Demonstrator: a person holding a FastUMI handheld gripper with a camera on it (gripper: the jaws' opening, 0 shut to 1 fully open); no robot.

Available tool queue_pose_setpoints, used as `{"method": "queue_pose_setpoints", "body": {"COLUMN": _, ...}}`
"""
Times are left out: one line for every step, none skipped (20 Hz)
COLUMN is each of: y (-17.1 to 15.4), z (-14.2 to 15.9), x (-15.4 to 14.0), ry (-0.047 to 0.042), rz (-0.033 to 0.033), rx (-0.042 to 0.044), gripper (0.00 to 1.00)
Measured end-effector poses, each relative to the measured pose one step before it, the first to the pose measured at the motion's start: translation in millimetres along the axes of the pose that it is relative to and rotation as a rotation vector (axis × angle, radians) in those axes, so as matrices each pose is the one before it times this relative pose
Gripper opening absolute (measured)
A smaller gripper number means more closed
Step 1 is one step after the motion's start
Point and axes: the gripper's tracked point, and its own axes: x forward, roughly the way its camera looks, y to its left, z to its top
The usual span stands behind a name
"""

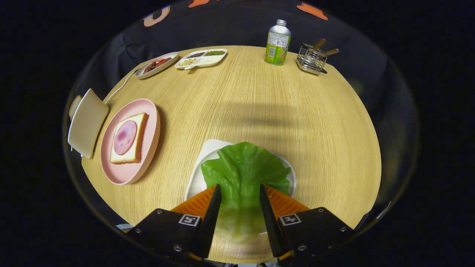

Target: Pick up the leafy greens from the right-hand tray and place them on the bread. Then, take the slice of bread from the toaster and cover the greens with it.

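1. The gripper [240, 191] is seen low over the near edge of the round wooden table [259, 107], with its jaws held apart by a moderate gap.
2. The leafy greens [243, 174] are seen lying on a white tray [202, 163], and the pale stem end of the leaf is framed between the two fingers.
3. Contact between the fingers and the leaf cannot be told; no pinch is shown, so the tongs are logged as parted and not clamped on anything.
4. To the left, a pink plate [148, 155] is placed, with a slice of bread [139, 135] on it, topped by a round slice of ham [125, 137].
5. Just left of the plate, a cream toaster [87, 122] is seen, and a slice edge shows at its far-left side.
6. At the far left, an oval dish of reddish food [156, 65] and a divided dish of beans [200, 58] are set side by side.
7. At the far right, a green-labelled bottle [277, 42] is stood upright, with a wire rack [311, 59] holding wooden-handled utensils just to its right.
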Motion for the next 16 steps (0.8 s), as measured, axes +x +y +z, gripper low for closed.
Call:
{"method": "queue_pose_setpoints", "body": {"y": -1.74, "z": 0.63, "x": 0.30, "ry": -0.00122, "rz": -0.00324, "rx": 0.01326, "gripper": 0.51}}
{"method": "queue_pose_setpoints", "body": {"y": -2.27, "z": 0.54, "x": 1.38, "ry": -0.00229, "rz": -0.00497, "rx": 0.00907, "gripper": 0.45}}
{"method": "queue_pose_setpoints", "body": {"y": -0.97, "z": 0.25, "x": -0.55, "ry": -0.00323, "rz": -0.00299, "rx": 0.01133, "gripper": 0.33}}
{"method": "queue_pose_setpoints", "body": {"y": -0.32, "z": 0.96, "x": 0.17, "ry": -0.00373, "rz": -0.00092, "rx": 0.00679, "gripper": 0.26}}
{"method": "queue_pose_setpoints", "body": {"y": -1.81, "z": 0.22, "x": 0.25, "ry": -0.00550, "rz": -0.00379, "rx": 0.00889, "gripper": 0.20}}
{"method": "queue_pose_setpoints", "body": {"y": -1.91, "z": 1.09, "x": 0.06, "ry": -0.00609, "rz": -0.00353, "rx": 0.01531, "gripper": 0.16}}
{"method": "queue_pose_setpoints", "body": {"y": -0.54, "z": -0.84, "x": -0.34, "ry": -0.00553, "rz": 0.00017, "rx": 0.01597, "gripper": 0.10}}
{"method": "queue_pose_setpoints", "body": {"y": -0.27, "z": 0.32, "x": 0.14, "ry": -0.00542, "rz": 0.00418, "rx": 0.01129, "gripper": 0.07}}
{"method": "queue_pose_setpoints", "body": {"y": 1.32, "z": -0.34, "x": -0.68, "ry": -0.00463, "rz": 0.01198, "rx": 0.01800, "gripper": 0.05}}
{"method": "queue_pose_setpoints", "body": {"y": 3.10, "z": 0.65, "x": -1.46, "ry": -0.00100, "rz": 0.01380, "rx": 0.01926, "gripper": 0.04}}
{"method": "queue_pose_setpoints", "body": {"y": 4.29, "z": 0.60, "x": -3.24, "ry": -0.00498, "rz": 0.02075, "rx": 0.01192, "gripper": 0.03}}
{"method": "queue_pose_setpoints", "body": {"y": 3.34, "z": 2.21, "x": -2.51, "ry": -0.00920, "rz": 0.00538, "rx": 0.00549, "gripper": 0.03}}
{"method": "queue_pose_setpoints", "body": {"y": 3.50, "z": 2.54, "x": -2.61, "ry": -0.01100, "rz": 0.00627, "rx": -0.00134, "gripper": 0.02}}
{"method": "queue_pose_setpoints", "body": {"y": 5.21, "z": 1.71, "x": -3.91, "ry": -0.00716, "rz": 0.00622, "rx": -0.00712, "gripper": 0.02}}
{"method": "queue_pose_setpoints", "body": {"y": 5.32, "z": 3.43, "x": -5.47, "ry": -0.01356, "rz": 0.00686, "rx": -0.00669, "gripper": 0.02}}
{"method": "queue_pose_setpoints", "body": {"y": 6.12, "z": 5.59, "x": -5.06, "ry": -0.01592, "rz": 0.01029, "rx": -0.00402, "gripper": 0.02}}
